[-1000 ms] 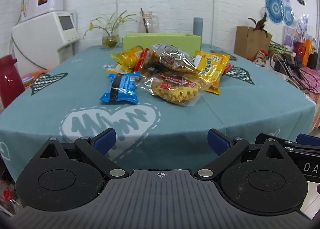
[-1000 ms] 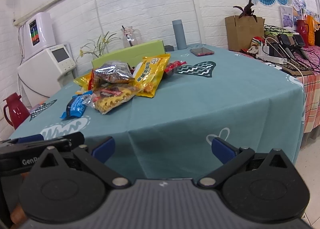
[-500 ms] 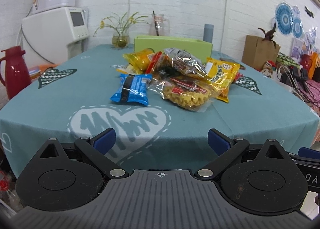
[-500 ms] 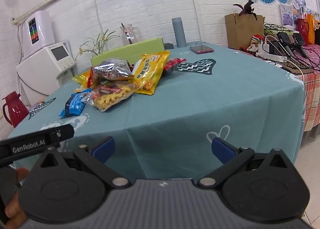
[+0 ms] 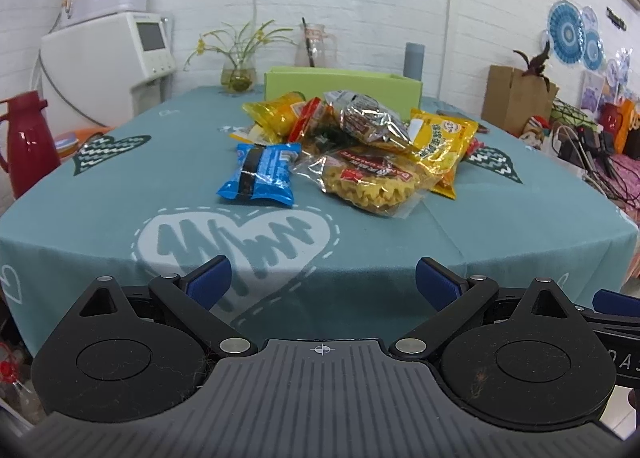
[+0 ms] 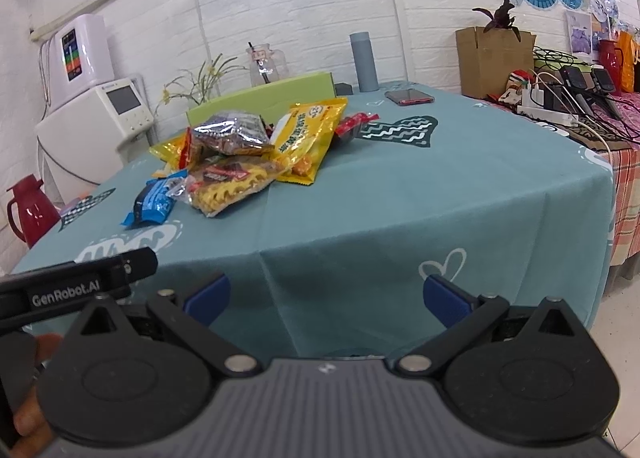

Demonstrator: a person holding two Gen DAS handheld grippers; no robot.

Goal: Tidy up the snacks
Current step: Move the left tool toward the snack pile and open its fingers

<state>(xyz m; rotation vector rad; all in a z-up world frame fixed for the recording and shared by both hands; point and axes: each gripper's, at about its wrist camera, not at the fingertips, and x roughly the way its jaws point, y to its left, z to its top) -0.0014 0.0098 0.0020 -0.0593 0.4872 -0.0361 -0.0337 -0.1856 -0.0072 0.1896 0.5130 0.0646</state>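
Note:
A pile of snack packs lies mid-table on the teal cloth: a blue pack [image 5: 260, 174] [image 6: 154, 200] at the near left, a clear bag of yellow wavy crisps [image 5: 374, 178] [image 6: 230, 184], a silver bag [image 5: 370, 120] [image 6: 232, 132] on top, a large yellow bag [image 5: 444, 142] [image 6: 308, 136] and a small yellow pack [image 5: 274, 114]. A green box [image 5: 342, 84] [image 6: 260, 96] stands behind them. My left gripper [image 5: 322, 282] is open and empty at the table's near edge. My right gripper [image 6: 326, 294] is open and empty, further right.
A phone [image 6: 409, 96], a grey flask [image 6: 364, 60], a glass jug [image 5: 316, 46] and a flower vase [image 5: 238, 74] stand at the table's back. A red thermos [image 5: 24, 142] stands left. A cardboard box [image 6: 494, 54] and cables lie right.
The left gripper has moved closer to the table and a little left; the snacks look nearer. The right gripper has shifted slightly. Both stay open. The snacks have not moved.

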